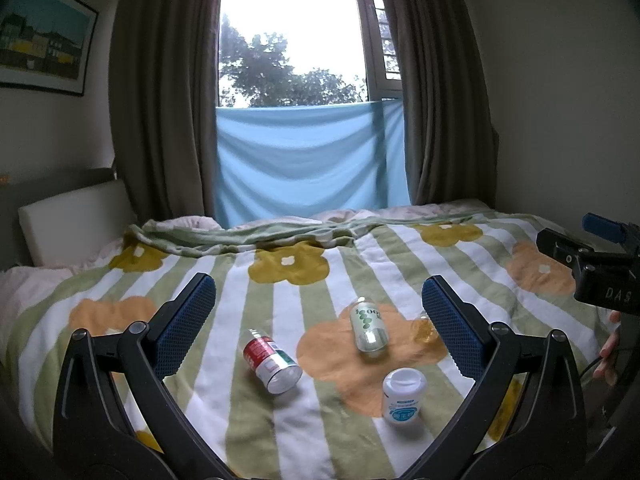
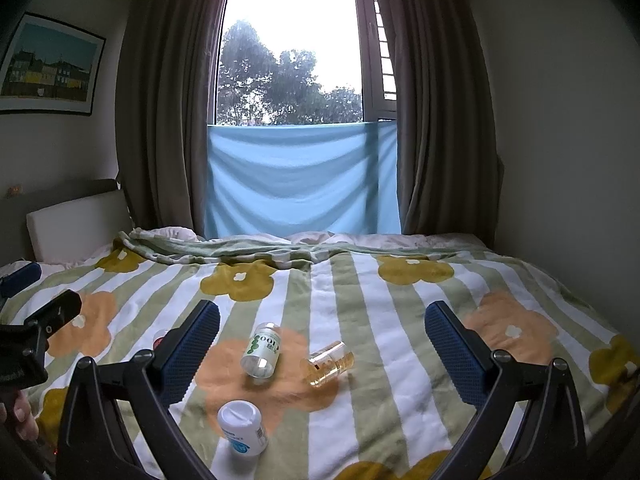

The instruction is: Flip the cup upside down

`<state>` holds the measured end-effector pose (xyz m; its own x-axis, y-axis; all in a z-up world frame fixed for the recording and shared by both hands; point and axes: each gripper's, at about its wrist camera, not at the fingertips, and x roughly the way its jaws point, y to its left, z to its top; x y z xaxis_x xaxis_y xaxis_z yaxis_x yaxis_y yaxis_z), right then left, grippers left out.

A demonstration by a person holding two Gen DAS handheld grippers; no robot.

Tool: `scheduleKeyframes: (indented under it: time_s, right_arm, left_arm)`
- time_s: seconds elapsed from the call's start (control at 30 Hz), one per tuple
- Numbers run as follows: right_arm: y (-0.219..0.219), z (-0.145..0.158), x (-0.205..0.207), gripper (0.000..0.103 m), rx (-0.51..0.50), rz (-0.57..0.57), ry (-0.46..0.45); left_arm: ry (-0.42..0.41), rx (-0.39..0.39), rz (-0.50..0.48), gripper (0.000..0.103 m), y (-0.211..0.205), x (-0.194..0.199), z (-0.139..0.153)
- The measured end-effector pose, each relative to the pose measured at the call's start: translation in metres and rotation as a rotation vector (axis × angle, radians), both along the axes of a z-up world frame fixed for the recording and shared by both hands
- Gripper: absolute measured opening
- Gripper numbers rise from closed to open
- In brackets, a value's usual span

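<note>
Both grippers hover above a bed (image 1: 304,420) covered with a striped, flowered blanket. The left gripper (image 1: 318,308) has its jaws spread wide and holds nothing; the right gripper (image 2: 322,330) is likewise released, its jaws wide apart and empty.

The cup (image 2: 330,364), a small clear amber one, lies on its side on the blanket at the edge of an orange flower, its mouth turned toward the camera and to the left in the right wrist view. In the left wrist view it is mostly hidden behind the left gripper's right finger, only a sliver showing (image 1: 424,330).

Just left of the cup lies a clear jar with a green and white label (image 2: 262,352), also on its side. A white bottle with a blue label (image 2: 242,426) stands nearer the camera. A jar with a red label (image 1: 270,362) lies tipped over, apart from the others on the left. Behind the bed, brown curtains (image 1: 160,100) frame a window (image 1: 296,32) with a light blue cloth (image 1: 308,160) across its lower part.
</note>
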<state>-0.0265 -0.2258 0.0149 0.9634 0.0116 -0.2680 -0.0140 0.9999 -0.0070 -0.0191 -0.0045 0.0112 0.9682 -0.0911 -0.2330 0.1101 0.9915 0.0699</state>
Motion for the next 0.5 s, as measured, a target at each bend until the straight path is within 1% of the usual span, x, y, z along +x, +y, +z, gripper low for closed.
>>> scheduleKeyframes:
  time_s: [0.17,0.3,0.5]
  right_arm:
    - [0.0,0.0,-0.001,0.103,0.001,0.0,0.0]
    - [0.002,0.002,-0.001,0.103,0.0,0.002,-0.003]
    - [0.003,0.003,-0.001,0.103,0.001,0.003,-0.003]
  left_arm:
    - [-0.009,-0.005,0.0,0.103,0.002,-0.002,0.002]
    - [-0.022,0.0,0.019,0.103,0.005,-0.004,0.004]
    - [-0.037,-0.026,0.046,0.103,0.012,-0.004,0.004]
